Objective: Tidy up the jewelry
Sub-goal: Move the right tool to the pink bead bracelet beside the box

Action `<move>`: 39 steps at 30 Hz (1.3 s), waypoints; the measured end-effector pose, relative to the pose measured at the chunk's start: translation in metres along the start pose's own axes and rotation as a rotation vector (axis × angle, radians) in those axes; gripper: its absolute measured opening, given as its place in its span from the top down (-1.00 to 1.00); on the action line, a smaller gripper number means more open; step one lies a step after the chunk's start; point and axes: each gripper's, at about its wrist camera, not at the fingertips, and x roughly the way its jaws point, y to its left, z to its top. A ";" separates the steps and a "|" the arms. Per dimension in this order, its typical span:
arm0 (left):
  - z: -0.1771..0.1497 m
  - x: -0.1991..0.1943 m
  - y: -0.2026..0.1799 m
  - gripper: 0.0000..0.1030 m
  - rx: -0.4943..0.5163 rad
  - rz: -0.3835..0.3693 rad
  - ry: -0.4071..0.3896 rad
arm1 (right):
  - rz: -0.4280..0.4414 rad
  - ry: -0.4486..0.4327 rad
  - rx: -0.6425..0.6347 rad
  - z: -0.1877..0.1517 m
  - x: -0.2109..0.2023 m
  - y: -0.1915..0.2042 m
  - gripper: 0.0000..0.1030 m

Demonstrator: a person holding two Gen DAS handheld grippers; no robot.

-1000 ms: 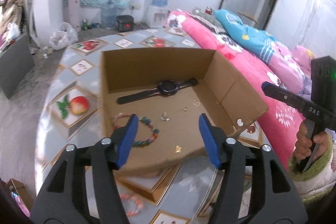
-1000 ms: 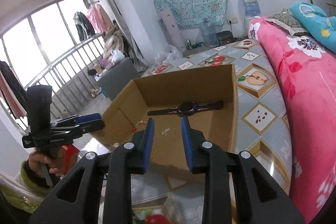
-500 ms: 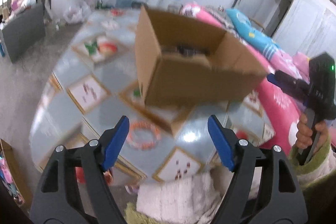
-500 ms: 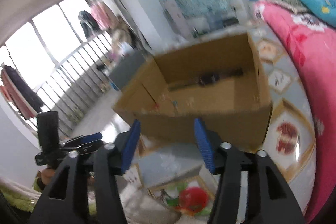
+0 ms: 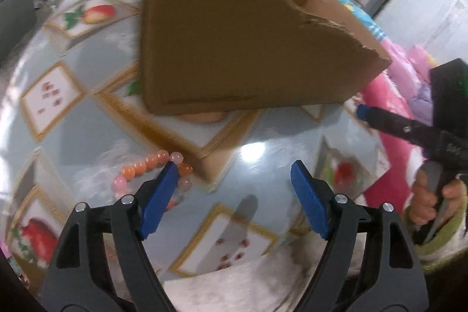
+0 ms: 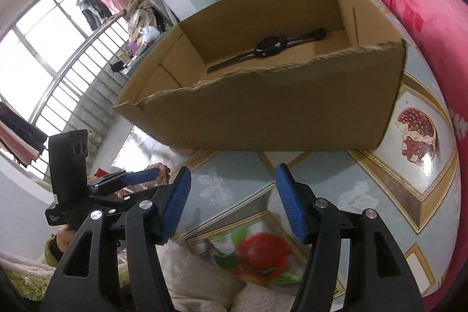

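Nearest the cameras, both claws stood open and empty above the counter (image 5: 87,122). The left claw (image 5: 234,189) had just been widening, though only slightly in the last instant, with nothing between its pads; its left pad (image 5: 158,201) overlapped in view the bead bracelet (image 5: 152,165), at about 10 o'clock from the claw's centre, and whether it touched the beads could not be told. The right claw (image 6: 231,201) had likewise just been opening over bare patterned counter, with no item in its gap. In the right wrist view the left claw's blue tip lay at 9 o'clock, just beside the same beads. Farther off, at 12 o'clock, stood the cardboard box (image 6: 278,113), torn along its near rim, with a black wristwatch (image 6: 269,44) lying on its floor near the back wall. Other contents were hidden behind the near wall. As a judgement, the task was part done: the watch was already stowed, whereas the bracelet remained outside on the counter, awaiting pickup and transfer into the box.
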 end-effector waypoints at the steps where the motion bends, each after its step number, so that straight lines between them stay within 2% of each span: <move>1: 0.003 0.004 -0.004 -0.46 0.004 -0.021 0.004 | -0.004 0.001 0.007 0.001 0.000 -0.003 -0.15; 7: 0.023 0.036 -0.042 -0.46 0.048 -0.196 0.041 | -0.058 -0.022 0.075 0.005 -0.009 -0.032 -0.21; 12: 0.030 0.027 -0.074 -0.48 0.140 -0.330 0.004 | -0.095 -0.036 0.145 0.005 -0.015 -0.056 -0.23; 16: 0.024 0.008 -0.075 -0.48 0.166 -0.349 -0.020 | -0.080 -0.024 0.169 0.004 -0.009 -0.064 -0.23; 17: 0.023 0.005 -0.072 -0.48 0.161 -0.336 -0.026 | -0.075 -0.018 0.165 0.004 -0.007 -0.064 -0.23; 20: 0.016 -0.010 -0.056 -0.49 0.139 -0.235 -0.037 | -0.049 0.007 0.138 0.005 0.001 -0.059 -0.23; 23: 0.008 -0.017 -0.042 -0.49 0.121 -0.083 -0.036 | -0.025 0.032 0.112 0.004 0.010 -0.052 -0.23; 27: 0.003 -0.019 -0.025 -0.52 0.104 0.150 0.008 | 0.012 0.057 0.083 0.004 0.024 -0.039 -0.23; 29: 0.000 -0.016 -0.023 -0.52 0.117 0.239 0.022 | 0.029 0.068 0.063 0.004 0.033 -0.028 -0.21; 30: -0.001 -0.013 -0.022 -0.53 0.118 0.274 0.035 | 0.031 0.068 0.053 0.004 0.037 -0.023 -0.13; 32: -0.002 -0.010 -0.019 -0.61 0.107 0.300 0.053 | 0.033 0.075 0.034 0.002 0.045 -0.011 0.00; 35: -0.004 -0.005 -0.016 -0.62 0.082 0.326 0.065 | 0.013 0.091 -0.010 -0.001 0.058 0.008 0.18; 39: -0.006 0.006 -0.017 -0.70 0.084 0.408 0.091 | -0.027 0.102 -0.078 0.003 0.076 0.030 0.35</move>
